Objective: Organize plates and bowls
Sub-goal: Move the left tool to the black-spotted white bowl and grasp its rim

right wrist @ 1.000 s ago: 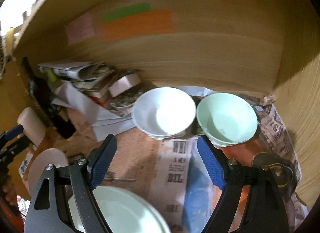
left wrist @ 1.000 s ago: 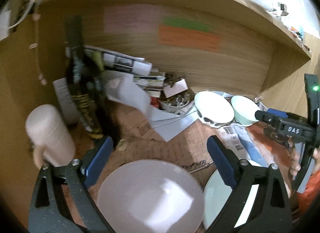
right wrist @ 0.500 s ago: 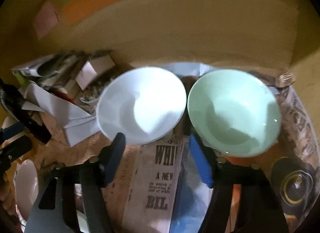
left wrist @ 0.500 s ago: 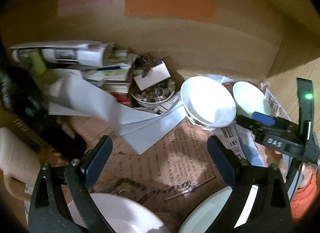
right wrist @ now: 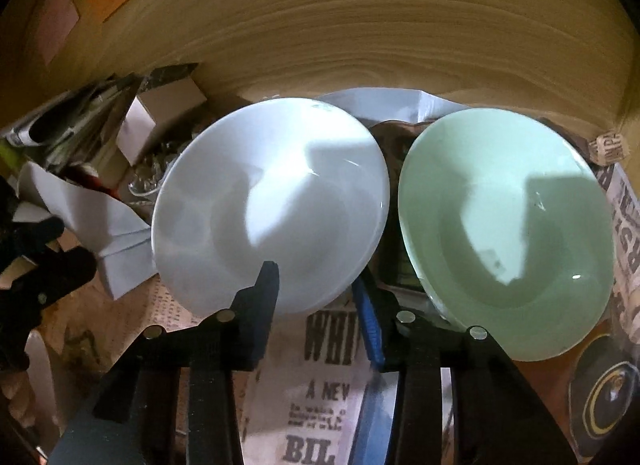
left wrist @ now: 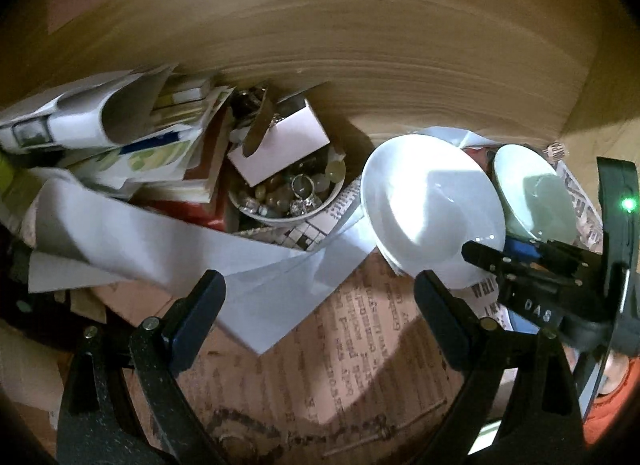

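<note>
The right hand-held gripper [right wrist: 316, 293] has its two fingers set across the near rim of the white bowl [right wrist: 272, 205]: one black finger [right wrist: 260, 305] lies over the bowl's inside, the blue-padded finger [right wrist: 370, 329] runs just outside the rim. They stand close together around that edge, but the right wrist view does not show clearly whether they actually press it. Just beside the white bowl, on its right, sits the pale green bowl [right wrist: 508, 225], the two rims near but apart. Both rest on newspaper [right wrist: 324, 397] spread over the bench, against a wooden back wall [right wrist: 360, 25].

The left hand-held gripper [left wrist: 316, 313] is spread wide and holds nothing, its fingers hanging above the newspaper [left wrist: 352, 345] well to the left of the white bowl [left wrist: 428, 205].

Only the left wrist view shows the right hand-held gripper [left wrist: 492, 257] from the side, its tip at the white bowl's near edge, with the green bowl [left wrist: 532, 193] behind it. That view alone also takes in a small bowl of trinkets [left wrist: 288, 193] to the left of the white bowl, a white card [left wrist: 280, 145] propped in it, loose white paper sheets [left wrist: 160, 241], and stacked books and papers [left wrist: 160, 145] farther left. The right wrist view alone shows a dark round object with a yellow ring [right wrist: 604, 393] beyond the green bowl's right side.
</note>
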Action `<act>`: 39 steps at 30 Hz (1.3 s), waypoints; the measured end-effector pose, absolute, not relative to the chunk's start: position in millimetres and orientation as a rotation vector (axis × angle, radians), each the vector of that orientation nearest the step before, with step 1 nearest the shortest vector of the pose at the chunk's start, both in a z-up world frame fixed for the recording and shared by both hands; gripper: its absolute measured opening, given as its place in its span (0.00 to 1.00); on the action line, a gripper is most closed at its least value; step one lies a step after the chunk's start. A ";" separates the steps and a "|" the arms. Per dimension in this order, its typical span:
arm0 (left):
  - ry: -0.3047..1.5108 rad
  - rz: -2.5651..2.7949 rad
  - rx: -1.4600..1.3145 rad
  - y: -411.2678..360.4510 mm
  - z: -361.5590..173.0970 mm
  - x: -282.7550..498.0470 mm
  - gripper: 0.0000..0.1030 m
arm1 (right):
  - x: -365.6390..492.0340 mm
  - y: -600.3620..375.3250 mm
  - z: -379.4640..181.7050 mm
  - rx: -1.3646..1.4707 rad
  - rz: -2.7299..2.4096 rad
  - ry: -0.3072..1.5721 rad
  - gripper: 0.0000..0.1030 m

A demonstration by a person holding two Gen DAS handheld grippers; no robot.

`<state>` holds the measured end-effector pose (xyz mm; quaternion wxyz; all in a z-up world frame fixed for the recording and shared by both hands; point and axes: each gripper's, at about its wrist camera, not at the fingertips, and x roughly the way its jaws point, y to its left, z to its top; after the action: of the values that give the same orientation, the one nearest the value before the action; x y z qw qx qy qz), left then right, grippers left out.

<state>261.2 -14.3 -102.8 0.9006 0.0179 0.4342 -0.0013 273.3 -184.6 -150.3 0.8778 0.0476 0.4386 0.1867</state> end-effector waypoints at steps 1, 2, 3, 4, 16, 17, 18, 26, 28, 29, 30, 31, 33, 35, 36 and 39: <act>0.903 -0.003 0.040 -15.0 -104.3 262.6 0.94 | 272.0 -185.1 -149.8 0.095 0.394 0.916 0.27; 0.907 -0.005 0.040 -14.3 -105.5 264.5 0.94 | 269.7 -186.3 -149.0 0.094 0.406 0.921 0.26; 0.915 -0.012 0.040 -13.9 -107.3 266.1 0.94 | 267.0 -187.7 -148.2 0.098 0.420 0.929 0.25; 0.921 -0.016 0.035 -13.8 -109.1 266.8 0.94 | 263.6 -188.7 -147.3 0.099 0.437 0.938 0.25; 0.987 -0.028 0.058 -13.4 -130.3 269.1 0.71 | 200.7 -200.4 -133.5 0.055 0.572 0.976 0.25; 0.996 -0.032 0.064 -13.3 -131.7 267.4 0.68 | 199.3 -200.7 -132.2 0.049 0.566 0.974 0.25; 1.006 -0.035 0.070 -14.5 -134.0 267.5 0.62 | 198.5 -205.6 -132.5 0.046 0.557 0.972 0.25; 1.062 -0.096 0.071 -21.5 -145.8 271.0 0.34 | 234.1 -197.5 -141.2 0.047 0.489 0.948 0.30; 1.057 -0.100 0.081 -23.8 -146.0 269.8 0.31 | 243.6 -196.0 -146.2 0.063 0.478 0.959 0.30; 1.054 -0.101 0.086 -26.8 -147.0 270.5 0.30 | 247.2 -195.0 -148.4 0.068 0.471 0.959 0.30; 1.052 -0.102 0.090 -27.5 -147.5 270.5 0.29 | 251.9 -193.5 -150.9 0.073 0.463 0.958 0.30; 1.051 -0.108 0.091 -27.9 -147.5 270.1 0.26 | 256.3 -192.0 -154.1 0.077 0.462 0.965 0.30; 1.045 -0.125 0.097 -30.3 -148.2 269.5 0.23 | 261.5 -190.6 -158.9 0.100 0.485 0.988 0.15; 1.042 -0.146 0.094 -35.7 -150.4 272.0 0.18 | 260.8 -189.2 -157.7 0.099 0.476 0.982 0.14; 1.042 -0.152 0.098 -36.9 -149.6 270.6 0.14 | 259.7 -187.8 -157.0 0.088 0.470 0.978 0.14; 1.031 -0.135 0.139 -44.5 -150.3 270.3 0.14 | 253.9 -185.5 -155.0 0.065 0.459 0.963 0.14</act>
<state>270.3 -44.5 -150.3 0.8655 0.0662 0.4924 -0.0643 253.9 -185.5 -155.0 0.8606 0.0311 0.4590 0.2185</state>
